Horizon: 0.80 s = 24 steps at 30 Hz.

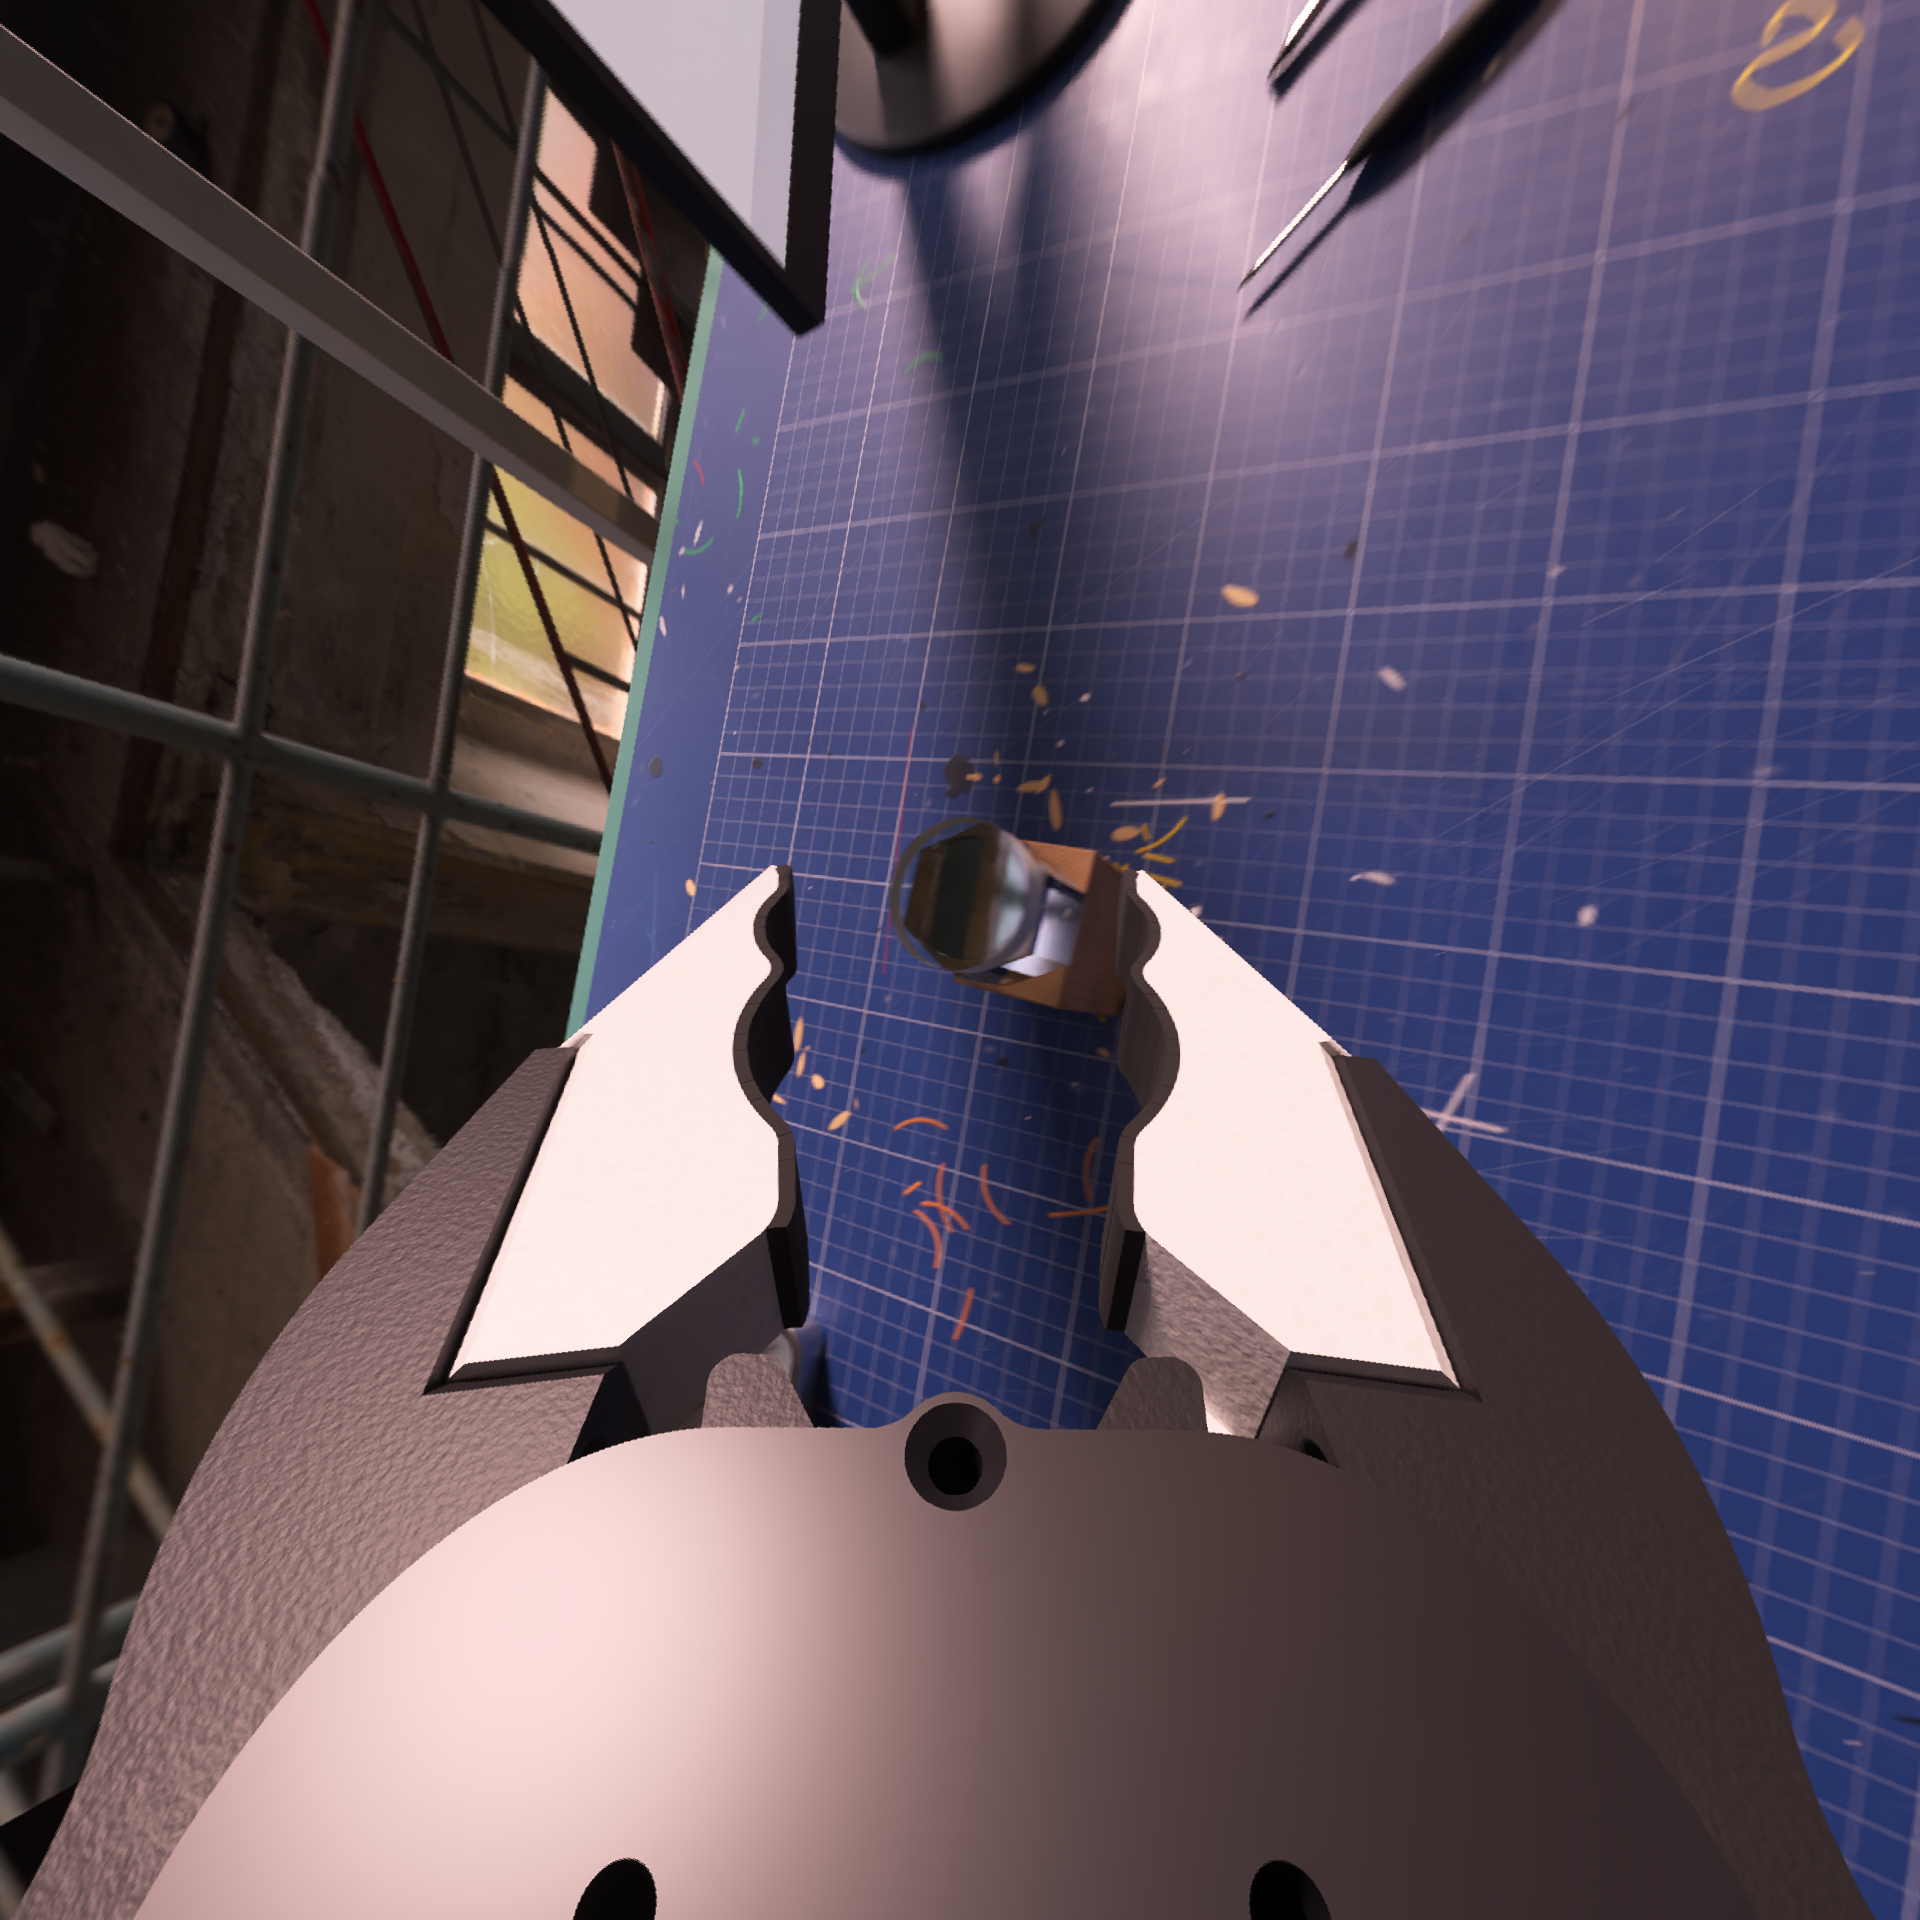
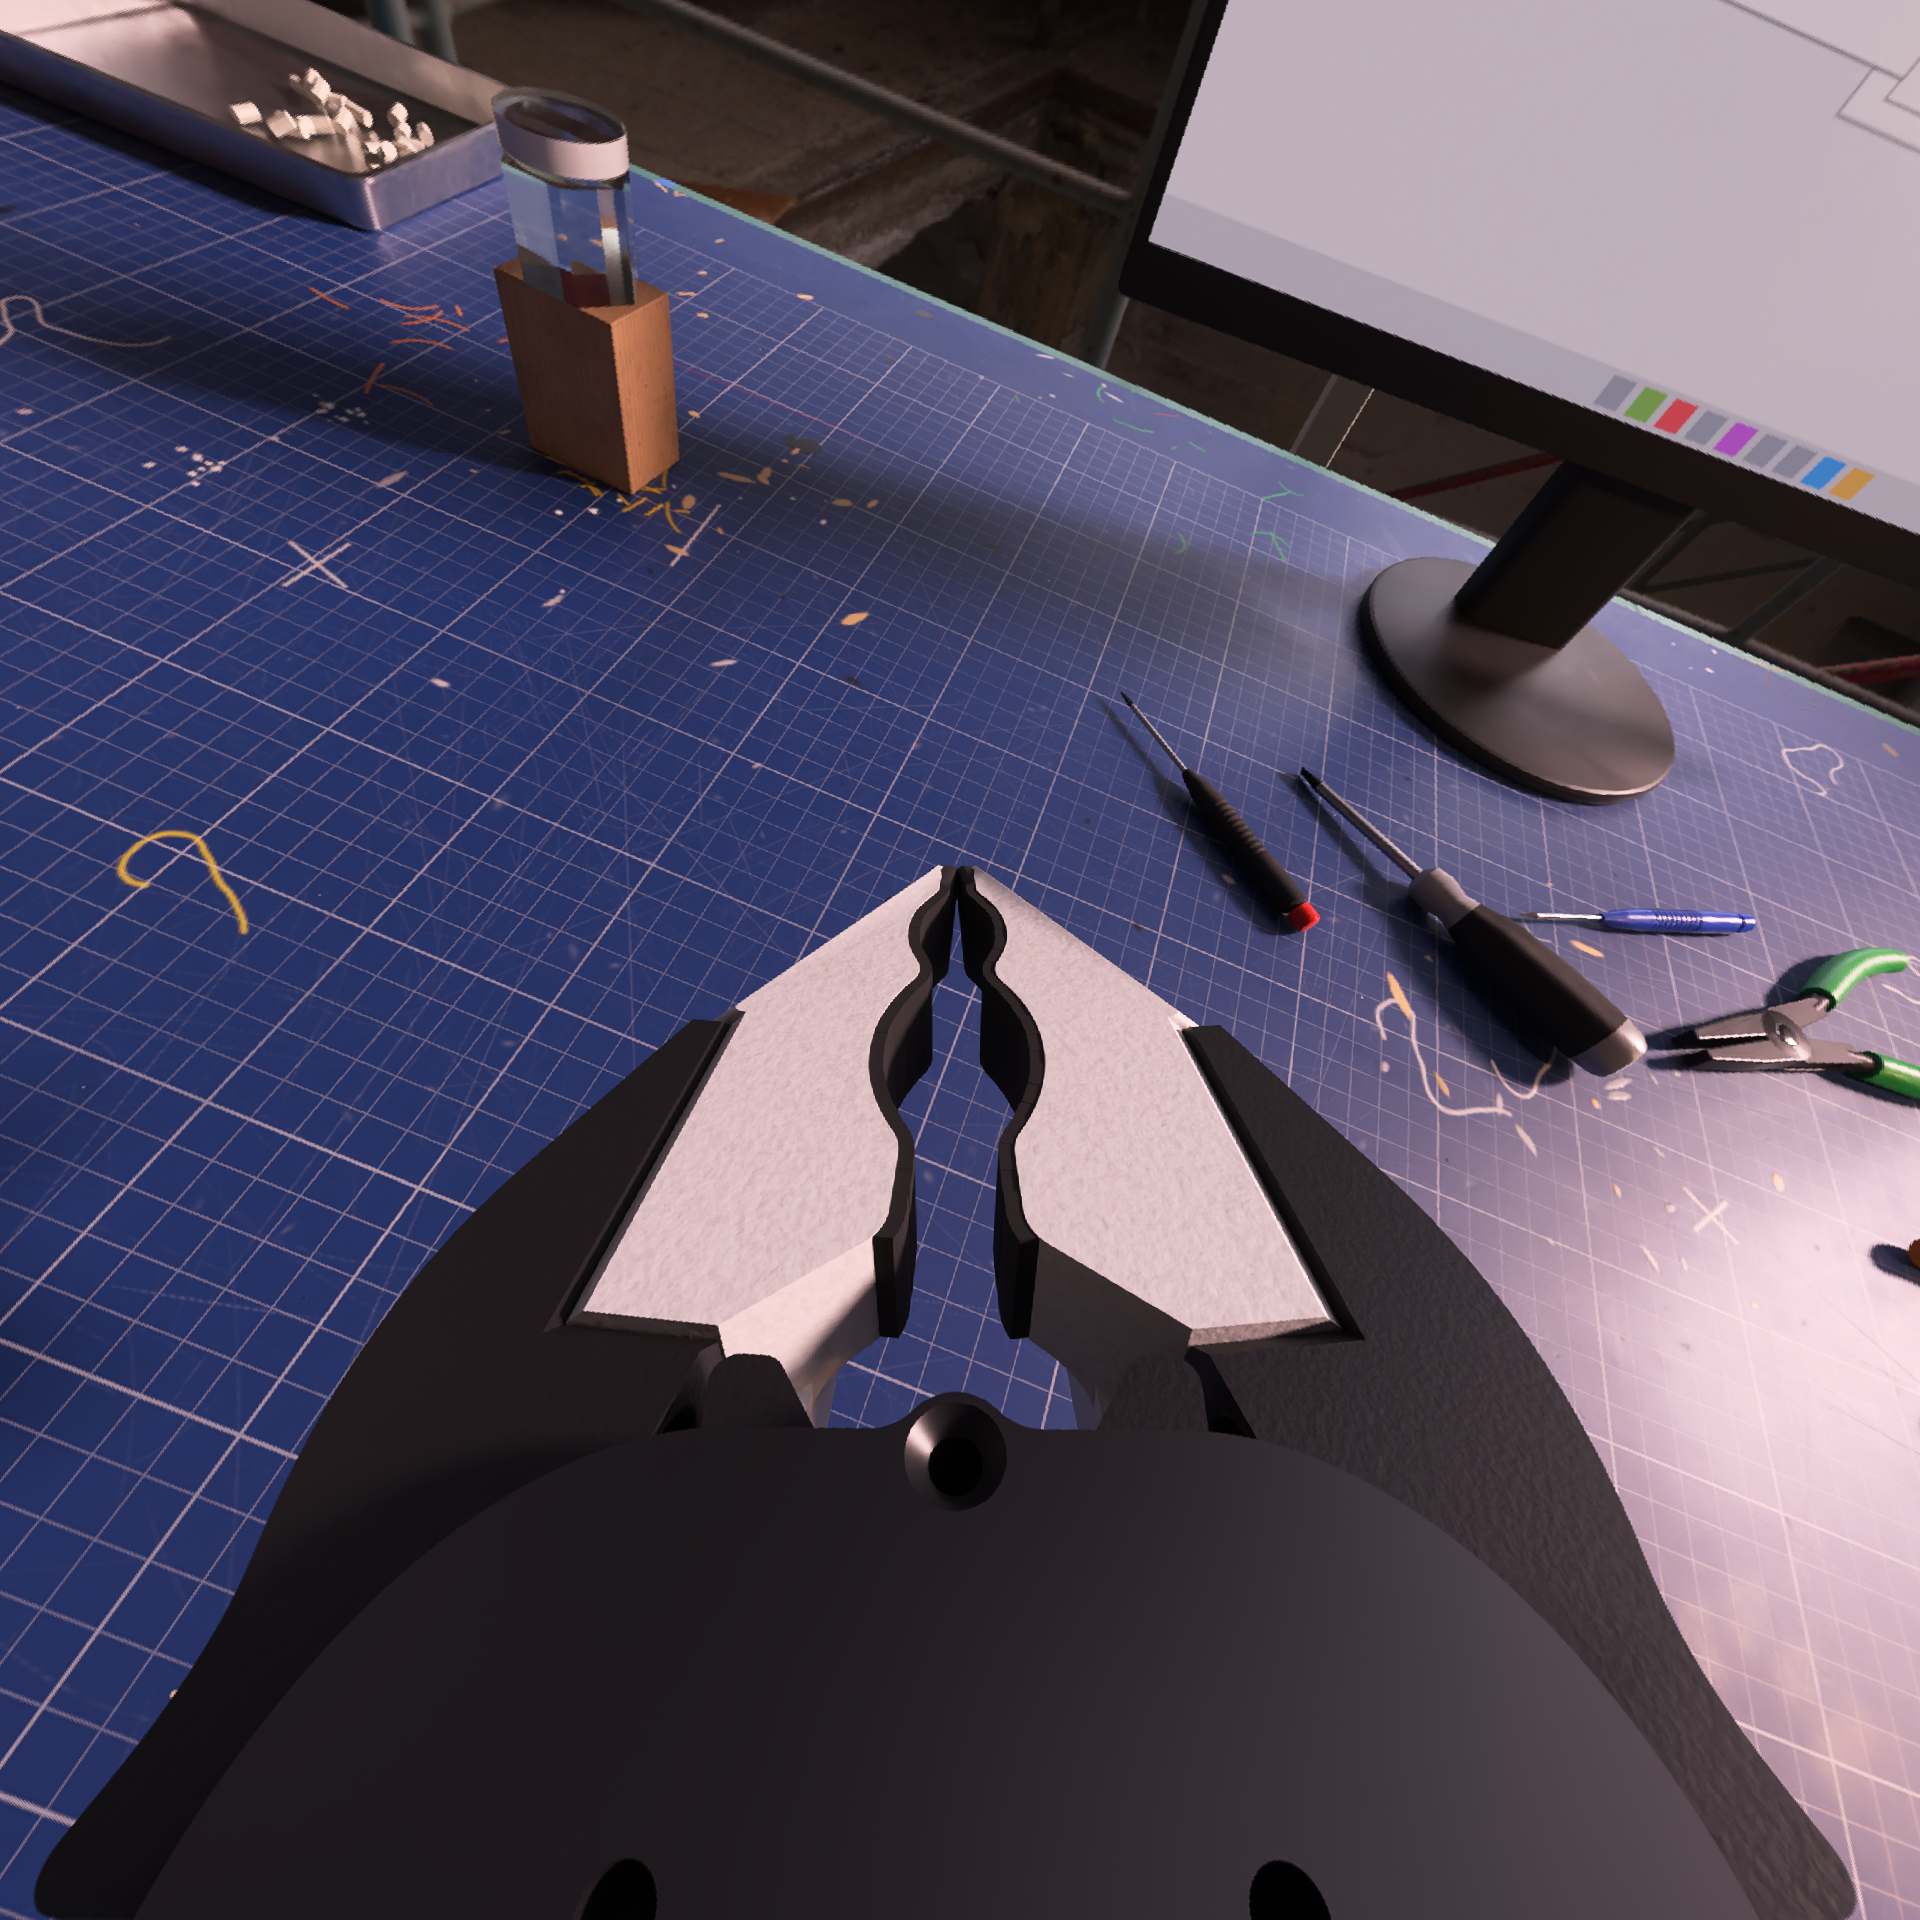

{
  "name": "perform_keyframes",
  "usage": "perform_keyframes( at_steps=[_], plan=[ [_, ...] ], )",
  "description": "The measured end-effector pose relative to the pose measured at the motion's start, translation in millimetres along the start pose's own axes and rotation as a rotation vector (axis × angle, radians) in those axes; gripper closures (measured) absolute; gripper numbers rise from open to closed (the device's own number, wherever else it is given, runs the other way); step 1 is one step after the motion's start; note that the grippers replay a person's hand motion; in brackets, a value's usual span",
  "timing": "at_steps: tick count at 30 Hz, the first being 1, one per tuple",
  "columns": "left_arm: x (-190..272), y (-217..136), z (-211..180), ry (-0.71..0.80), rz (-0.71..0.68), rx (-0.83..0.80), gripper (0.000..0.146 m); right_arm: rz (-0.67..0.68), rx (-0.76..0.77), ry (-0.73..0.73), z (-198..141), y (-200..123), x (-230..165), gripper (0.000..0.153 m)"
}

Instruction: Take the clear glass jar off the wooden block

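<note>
Left wrist view: left gripper (image 1: 961, 883) spread wide above the jar (image 1: 966, 906), which stands on the block (image 1: 1086, 940), beyond the tips, untouched. Right wrist view: right gripper (image 2: 958, 875) pinched closed, empty; jar (image 2: 569, 197) on block (image 2: 592, 379), far off up-left.

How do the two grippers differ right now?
The left gripper has its jaws spread wide; the right gripper has them closed on nothing. The left one looks down over the glass jar on the wooden block; the right one sits off to the side. Both share pale, wavy-edged fingers.
</note>
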<state>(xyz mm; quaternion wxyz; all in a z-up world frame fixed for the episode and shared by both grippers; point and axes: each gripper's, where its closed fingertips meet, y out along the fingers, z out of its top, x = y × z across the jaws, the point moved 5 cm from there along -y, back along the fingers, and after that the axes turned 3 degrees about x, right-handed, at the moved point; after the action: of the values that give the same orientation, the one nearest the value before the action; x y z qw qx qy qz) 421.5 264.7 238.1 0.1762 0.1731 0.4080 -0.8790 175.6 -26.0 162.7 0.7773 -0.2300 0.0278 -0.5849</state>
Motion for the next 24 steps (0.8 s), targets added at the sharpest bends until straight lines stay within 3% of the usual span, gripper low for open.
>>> perform_keyframes(
  at_steps=[8,15,20,24],
  plan=[
    [-31.2,41.7,-2.9,0.045,-0.12,-0.123,0.078,0.047,-0.008,0.007,-0.6,0.9,-2.0,0.153],
    [-61.6,58.5,-0.5,0.098,-0.092,-0.144,0.091,0.07,-0.014,-0.013,-1.0,1.5,-5.4,0.153],
    [-57.1,72.1,3.5,0.157,-0.155,-0.17,0.088,0.08,-0.012,-0.006,-0.9,1.3,-5.4,0.153],
    [-36.9,61.1,1.0,0.107,-0.308,-0.174,0.085,0.092,-0.01,-0.002,-0.9,1.2,-5.7,0.153]
  ],
)
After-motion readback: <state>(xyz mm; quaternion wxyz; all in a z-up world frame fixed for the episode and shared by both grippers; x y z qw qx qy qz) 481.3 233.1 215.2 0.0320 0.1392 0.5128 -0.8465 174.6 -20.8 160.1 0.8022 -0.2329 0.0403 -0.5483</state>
